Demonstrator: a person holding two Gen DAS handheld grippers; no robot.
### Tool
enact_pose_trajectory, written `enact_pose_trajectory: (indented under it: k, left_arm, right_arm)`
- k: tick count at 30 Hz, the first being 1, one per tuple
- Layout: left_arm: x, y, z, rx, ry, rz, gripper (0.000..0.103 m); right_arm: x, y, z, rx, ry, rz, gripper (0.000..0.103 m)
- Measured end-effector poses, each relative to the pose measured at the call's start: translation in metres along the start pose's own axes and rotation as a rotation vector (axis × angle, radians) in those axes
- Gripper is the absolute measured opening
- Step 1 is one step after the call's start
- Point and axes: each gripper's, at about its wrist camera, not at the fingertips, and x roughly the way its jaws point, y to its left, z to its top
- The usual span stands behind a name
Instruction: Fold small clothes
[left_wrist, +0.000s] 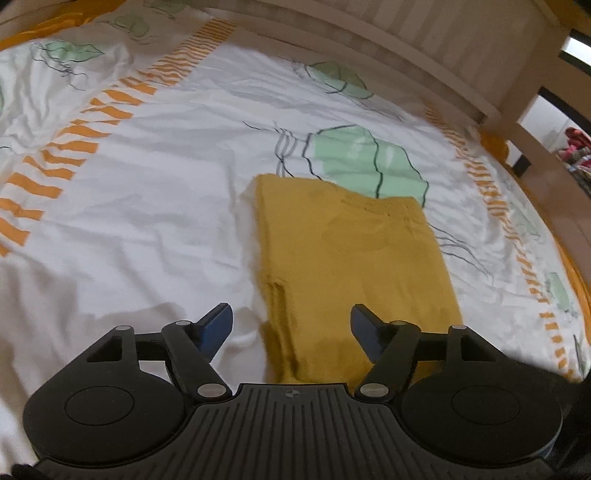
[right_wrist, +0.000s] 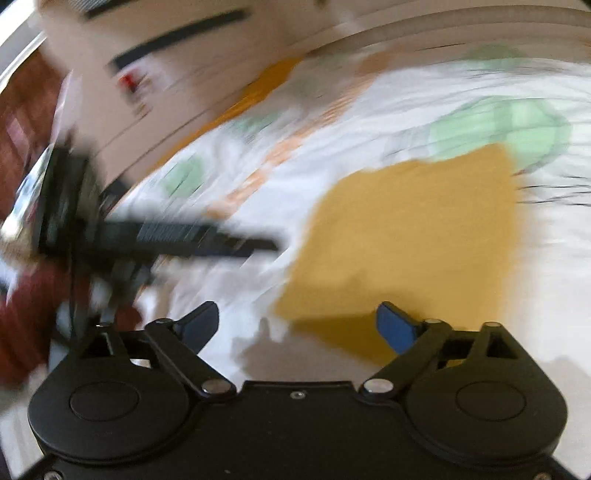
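Bedsheet (left_wrist: 155, 192): wrinkly white print w/ orange stripes + green patches under everything; I reckon soft bedding lets a sliding jaw drag the fold skew
Garment (left_wrist: 351, 266): mustard piece, folded into a tall narrow rectangle, flat on sheet mid-bed; near hem just ahead of both tools; nothing pins it, so layers could slip apart
Right gripper (right_wrist: 297, 323): jaws wide, empty, over garment's near-left corner; view badly blurred, so I could misjudge the edge and pinch sheet too
Left gripper (left_wrist: 291, 325): jaws apart, holding nothing, near hem between them; risk of grabbing top layer only, undoing fold
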Motion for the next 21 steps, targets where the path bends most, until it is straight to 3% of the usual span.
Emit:
enact_pose_trajectory:
  k: [5, 8, 12, 17, 21]
  left_arm:
    - [0.02, -0.001, -0.012, -0.009, 0.046, -0.012, 0.071]
    - [0.026, 0.004, -0.016, -0.03, 0.062, -0.015, 0.076]
    - [0.032, 0.008, -0.014, -0.056, 0.073, -0.039, 0.077]
    - [0.047, 0.006, -0.014, -0.069, 0.114, -0.123, 0.078]
    - [0.059, 0.005, -0.013, -0.087, 0.128, -0.159, 0.086]
  right_arm:
    - [-0.019, -0.063, 0.031, 0.161, -0.082, -0.077, 0.103]
    - [-0.01, -0.094, 0.044, 0.241, -0.088, -0.073, 0.103]
    - [0.01, -0.123, 0.053, 0.312, -0.068, -0.061, 0.103]
    - [0.043, -0.146, 0.055, 0.393, -0.011, 0.048, 0.103]
    - [0.061, -0.159, 0.055, 0.436, 0.0, 0.112, 0.103]
